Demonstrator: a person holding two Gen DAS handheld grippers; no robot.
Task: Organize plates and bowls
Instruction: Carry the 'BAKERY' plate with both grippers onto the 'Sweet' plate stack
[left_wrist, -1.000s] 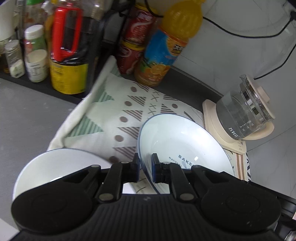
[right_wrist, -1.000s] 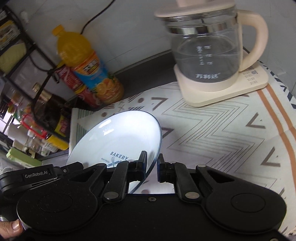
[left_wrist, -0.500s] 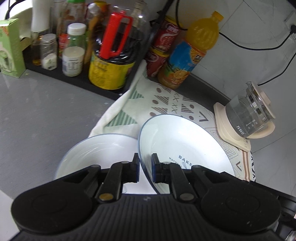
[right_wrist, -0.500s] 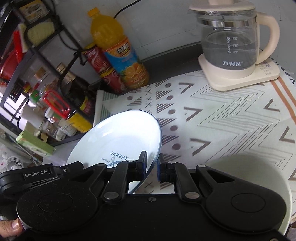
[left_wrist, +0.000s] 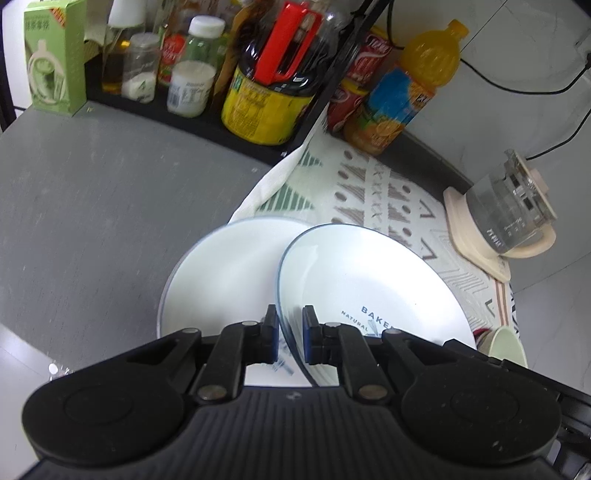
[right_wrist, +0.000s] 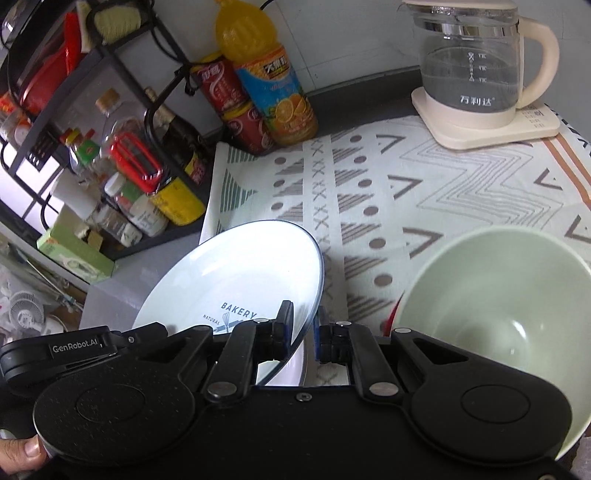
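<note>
Fingers (left_wrist: 269, 332) of both grippers clamped on one empty BAKERY plate (left_wrist: 369, 280).

Bright glare, fisheye-warped, softly blurred edges

Grey worktop (left_wrist: 110, 206) with a patterned cloth (right_wrist: 424, 192) spread over its right part. On the cloth stand a glass kettle on a cream base (right_wrist: 480, 92) and a pale green bowl (right_wrist: 495, 295); a white plate (left_wrist: 221, 273) rests at the cloth's left edge

2 white plates (left_wrist: 369, 273) (left_wrist: 221, 273), 1 green bowl (right_wrist: 491, 295), 1 kettle (right_wrist: 476, 70), 1 juice bottle (right_wrist: 266, 74)
</note>
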